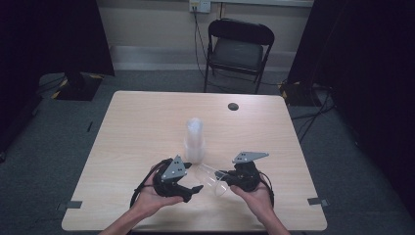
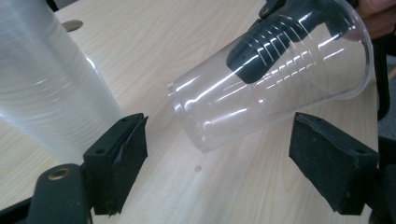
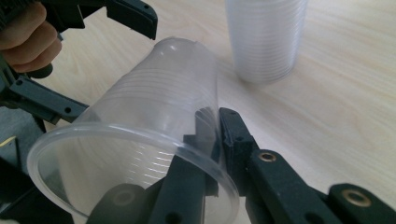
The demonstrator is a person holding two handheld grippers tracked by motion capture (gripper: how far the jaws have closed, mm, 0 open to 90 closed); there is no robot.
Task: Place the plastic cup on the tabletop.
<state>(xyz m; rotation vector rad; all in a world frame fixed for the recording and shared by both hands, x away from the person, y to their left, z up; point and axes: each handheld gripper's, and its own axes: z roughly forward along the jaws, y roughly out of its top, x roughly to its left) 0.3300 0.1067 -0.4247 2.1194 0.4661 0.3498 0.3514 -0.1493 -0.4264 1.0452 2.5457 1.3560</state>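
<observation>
A single clear plastic cup [image 1: 210, 177] lies tilted on its side above the table, its rim toward the person. My right gripper [image 3: 217, 126] is shut on the cup's wall [image 3: 154, 107] near the rim, one jaw inside and one outside. In the left gripper view that inner jaw shows dark through the cup [image 2: 280, 88]. My left gripper [image 2: 224, 140] is open, its jaws standing wide on either side of the cup's base without touching it. A tall stack of clear cups [image 1: 195, 139] stands upright just behind both grippers.
The light wooden table [image 1: 147, 122] has a small dark round disc [image 1: 233, 106] near its far edge. A black folding chair [image 1: 239, 49] stands beyond the table, with cables on the floor around it. Dark curtains hang at both sides.
</observation>
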